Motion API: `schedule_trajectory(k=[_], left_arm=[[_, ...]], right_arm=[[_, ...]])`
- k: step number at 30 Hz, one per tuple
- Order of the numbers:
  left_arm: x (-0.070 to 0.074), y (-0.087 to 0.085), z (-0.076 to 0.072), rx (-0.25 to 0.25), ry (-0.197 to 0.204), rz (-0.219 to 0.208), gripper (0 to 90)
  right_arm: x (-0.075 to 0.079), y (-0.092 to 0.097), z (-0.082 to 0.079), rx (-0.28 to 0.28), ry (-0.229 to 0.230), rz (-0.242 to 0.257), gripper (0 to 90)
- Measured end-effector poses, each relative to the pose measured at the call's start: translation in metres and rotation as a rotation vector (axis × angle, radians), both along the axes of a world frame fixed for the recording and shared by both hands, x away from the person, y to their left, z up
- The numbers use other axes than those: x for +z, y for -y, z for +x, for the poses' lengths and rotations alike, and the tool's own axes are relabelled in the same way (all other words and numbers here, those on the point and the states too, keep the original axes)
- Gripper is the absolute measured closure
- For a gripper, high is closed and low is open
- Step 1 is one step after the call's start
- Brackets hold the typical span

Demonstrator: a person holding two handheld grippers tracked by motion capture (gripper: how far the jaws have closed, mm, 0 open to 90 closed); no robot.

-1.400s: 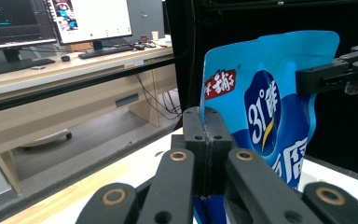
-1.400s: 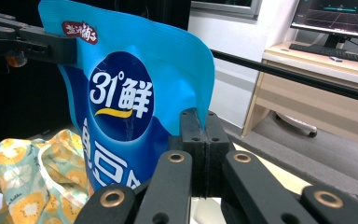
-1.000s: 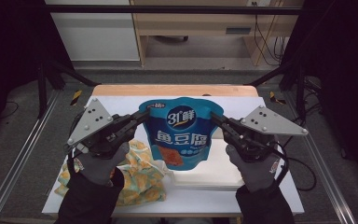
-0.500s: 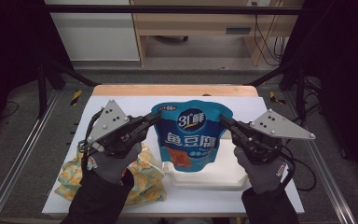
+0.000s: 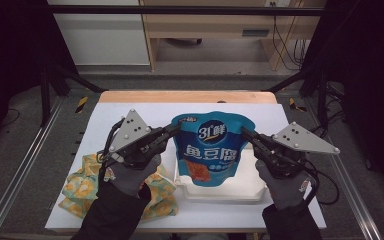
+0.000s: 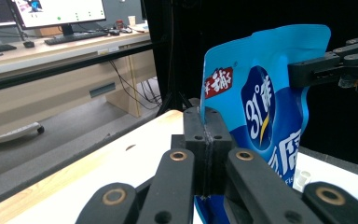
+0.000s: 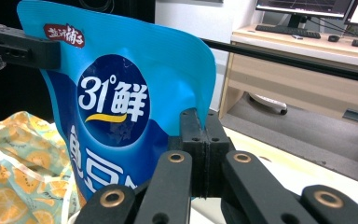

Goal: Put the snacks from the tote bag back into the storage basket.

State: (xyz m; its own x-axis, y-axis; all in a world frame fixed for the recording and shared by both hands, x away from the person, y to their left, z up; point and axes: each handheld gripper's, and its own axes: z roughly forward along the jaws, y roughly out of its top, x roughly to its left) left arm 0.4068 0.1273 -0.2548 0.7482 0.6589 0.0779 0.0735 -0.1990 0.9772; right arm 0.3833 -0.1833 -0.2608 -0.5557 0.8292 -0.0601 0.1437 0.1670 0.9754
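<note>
Holding the blue pouch [image 5: 211,150] upright above the white tray [image 5: 252,190], we read "31°鲜" and "鱼豆腐" on its front. Our left gripper [image 5: 176,129] clenches its 9 o'clock edge, our right gripper [image 5: 245,133] its 3 o'clock edge. Since a second ago, the pouch has sunk toward the tray.

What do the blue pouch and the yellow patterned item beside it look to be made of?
The blue pouch looks like glossy plastic film: it shows sheen, soft creases and a flat sealed edge. The yellow patterned item appears to be soft matte cloth with a fruit print, crumpled in folds, though the exact fabric cannot be told.
</note>
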Motion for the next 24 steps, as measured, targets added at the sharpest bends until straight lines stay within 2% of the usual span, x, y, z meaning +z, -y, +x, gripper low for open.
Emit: schedule_trajectory(k=[14,24], left_arm=[[-0.024,0.006,0.01,-0.001,-0.041,0.031,90.0],[-0.038,0.006,0.015,0.006,-0.069,0.044,90.0]], right_arm=[[-0.029,0.004,0.009,-0.016,-0.029,0.0,90.0],[-0.044,0.002,0.015,-0.022,-0.053,-0.012,90.0]])
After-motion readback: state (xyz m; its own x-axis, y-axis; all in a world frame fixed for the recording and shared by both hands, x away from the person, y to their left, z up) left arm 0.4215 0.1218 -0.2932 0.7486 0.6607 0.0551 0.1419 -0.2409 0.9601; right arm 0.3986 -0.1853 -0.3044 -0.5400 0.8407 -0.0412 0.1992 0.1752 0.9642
